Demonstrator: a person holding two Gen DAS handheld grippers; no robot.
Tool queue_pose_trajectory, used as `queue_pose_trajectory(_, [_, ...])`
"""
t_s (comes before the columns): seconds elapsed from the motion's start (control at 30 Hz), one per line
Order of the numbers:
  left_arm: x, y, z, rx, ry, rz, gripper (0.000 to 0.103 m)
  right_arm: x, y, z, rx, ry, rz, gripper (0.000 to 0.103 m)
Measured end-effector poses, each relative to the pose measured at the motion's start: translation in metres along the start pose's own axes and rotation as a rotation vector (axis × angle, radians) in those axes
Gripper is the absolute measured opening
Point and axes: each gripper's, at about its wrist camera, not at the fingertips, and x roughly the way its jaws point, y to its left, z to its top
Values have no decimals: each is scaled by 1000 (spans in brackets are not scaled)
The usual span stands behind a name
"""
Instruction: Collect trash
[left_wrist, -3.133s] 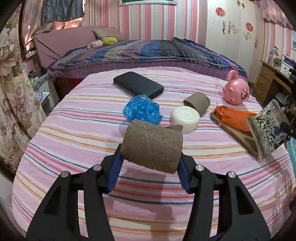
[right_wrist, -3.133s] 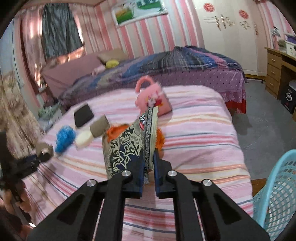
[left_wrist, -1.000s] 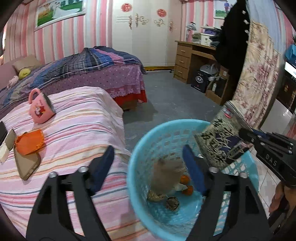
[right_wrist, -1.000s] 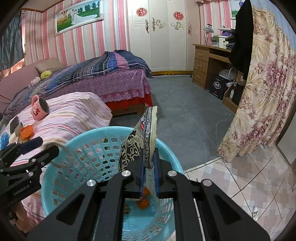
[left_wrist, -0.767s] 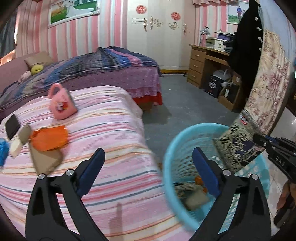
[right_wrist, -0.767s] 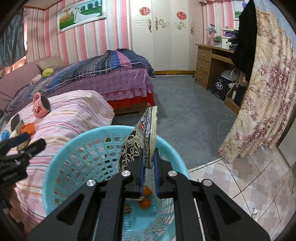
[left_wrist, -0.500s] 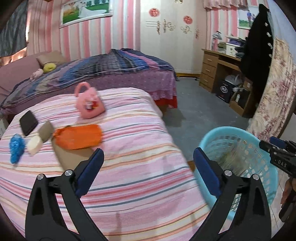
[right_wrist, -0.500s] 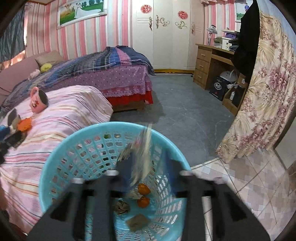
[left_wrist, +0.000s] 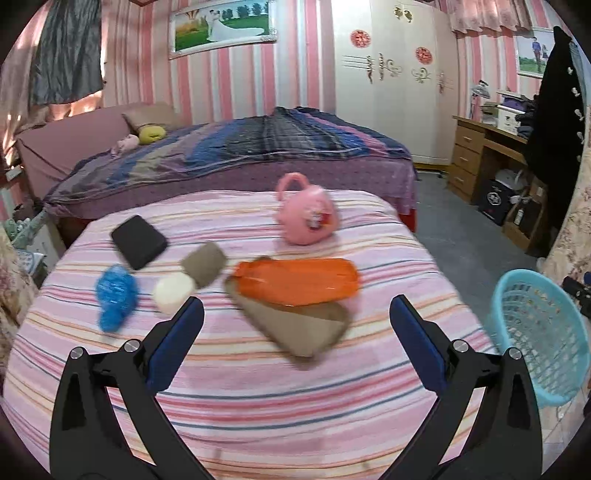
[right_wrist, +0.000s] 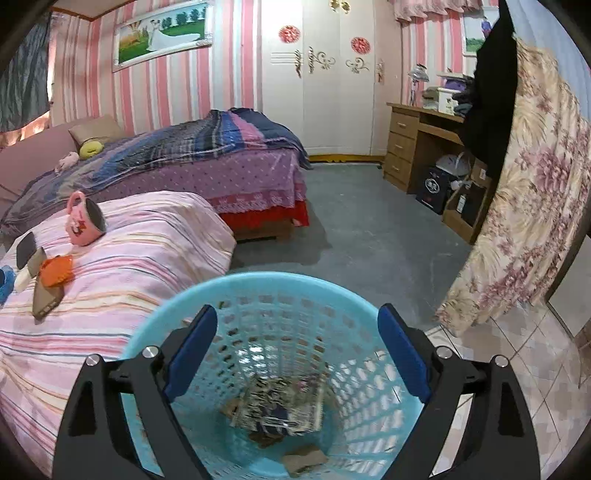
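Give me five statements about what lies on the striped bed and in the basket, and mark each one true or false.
1. The patterned packet lies inside the blue basket. True.
2. The right gripper is clamped on the packet. False: its jaws stand open with nothing between them.
3. The orange bag lies on the striped bed. True.
4. The pink cup stands in the basket. False: it lies on the bed.
5. The left gripper holds a cardboard roll. False: it is open with nothing in it.
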Motion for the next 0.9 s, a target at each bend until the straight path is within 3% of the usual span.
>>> queue_pose_trajectory(0.2, [1,44,-1,-23,-13,47,97,-3,25,8,-15,-22,44,90])
queue_pose_trajectory(0.5, [14,102,-18,-75,51,75,97,-1,94,14,-89,-23,106,91])
queue_pose_trajectory(0.67, [23,123,-21,-58,66,138,97,3,128,14,-125,-20,133,91])
queue_pose_trajectory(0.9, [37,163,-28,-124,115,170,97,13,174,14,-177,-2,188,91])
